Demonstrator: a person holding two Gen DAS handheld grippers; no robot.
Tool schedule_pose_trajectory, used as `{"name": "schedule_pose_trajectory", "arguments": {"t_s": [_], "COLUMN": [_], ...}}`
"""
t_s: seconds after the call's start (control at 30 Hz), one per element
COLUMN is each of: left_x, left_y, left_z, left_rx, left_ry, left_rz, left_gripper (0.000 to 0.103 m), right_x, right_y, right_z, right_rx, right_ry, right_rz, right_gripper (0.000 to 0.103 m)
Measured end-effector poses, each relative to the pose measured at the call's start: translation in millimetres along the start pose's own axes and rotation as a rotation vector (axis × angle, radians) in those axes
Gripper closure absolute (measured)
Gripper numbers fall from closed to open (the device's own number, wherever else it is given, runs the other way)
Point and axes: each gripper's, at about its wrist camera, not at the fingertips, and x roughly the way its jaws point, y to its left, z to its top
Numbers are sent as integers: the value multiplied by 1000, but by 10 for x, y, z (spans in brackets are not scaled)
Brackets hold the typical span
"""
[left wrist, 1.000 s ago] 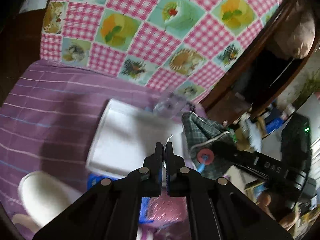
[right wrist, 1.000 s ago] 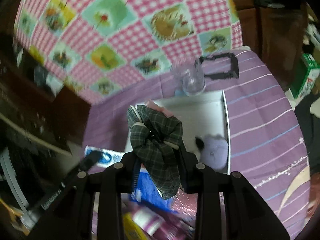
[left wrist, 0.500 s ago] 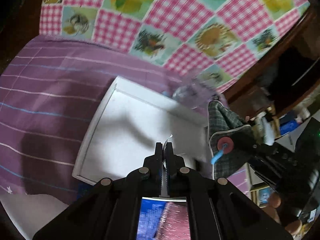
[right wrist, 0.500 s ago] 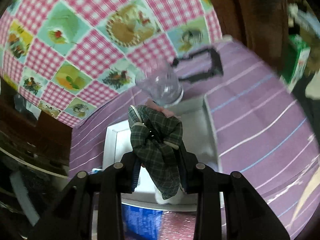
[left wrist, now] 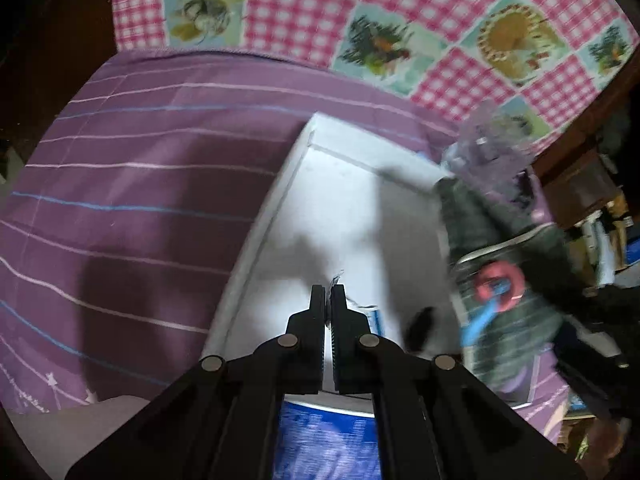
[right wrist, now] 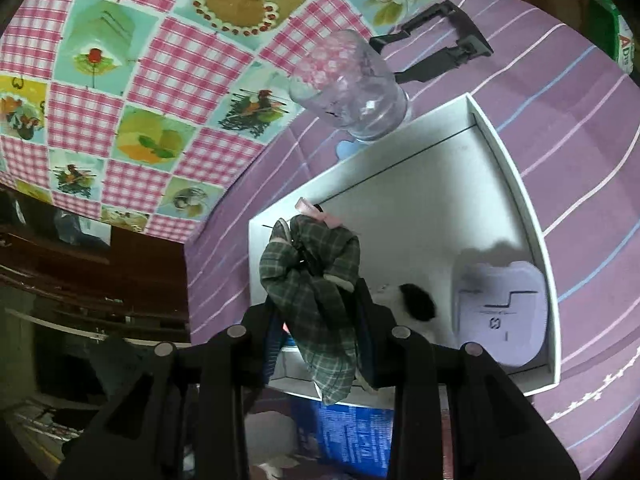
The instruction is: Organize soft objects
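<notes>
Lowering since earlier: right hand-held gripper (right wrist: 320,300) clamps plaid cloth (right wrist: 316,292) nearer white tray (right wrist: 516,184) | left hand-held gripper (left wrist: 329,300) closed, empty

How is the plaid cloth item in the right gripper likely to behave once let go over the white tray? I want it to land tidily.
The plaid cloth item is bunched between the right gripper pads and its lower end hangs loose, so it is probably floppy and light. It would likely slump into a heap in the white tray rather than roll.
</notes>
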Motion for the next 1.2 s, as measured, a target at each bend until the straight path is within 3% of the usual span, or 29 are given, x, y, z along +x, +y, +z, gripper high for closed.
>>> {"name": "schedule_pose_trajectory", "arguments": {"t_s": [0.17, 0.33, 0.43, 0.47, 0.5, 0.67, 0.83, 1.07, 1.13, 1.2], "left_x": [120, 27, -51, -74, -86, -115, -132, -293, -330, -350], "left_y": [66, 88, 104, 111, 109, 56, 28, -26, -43, -58], "left_z": [6, 36, 42, 40, 41, 5, 12, 4, 5, 2], "left_rx": [-23, -49, -71, -72, -68, -46, -41, -30, -21, -12], "left_ry": [51, 26, 7, -4, -10, -10, -18, -68, -91, -108], "left_rz": [51, 20, 15, 13, 4, 53, 61, 74, 44, 11], "left_gripper": [102, 98, 71, 53, 52, 52, 52, 52, 62, 88], "right_x": [116, 309, 390, 414, 433, 559, 559, 540, 553, 563], "right_y": [11, 20, 50, 58, 65, 55, -38, -141, -135, -119], "right_z": [-47, -124, -190, -207, -213, -250, -192, -154, -164, -172], "right_rx": [44, 67, 72, 71, 69, 46, 56, 95, 90, 89], "right_ry": [39, 93, 90, 84, 81, 90, 114, 128, 134, 139], "right_rz": [7, 11, 10, 7, 3, -102, -129, -86, -88, -90], "right_gripper": [69, 69, 69, 69, 69, 69, 69, 69, 69, 69]}}
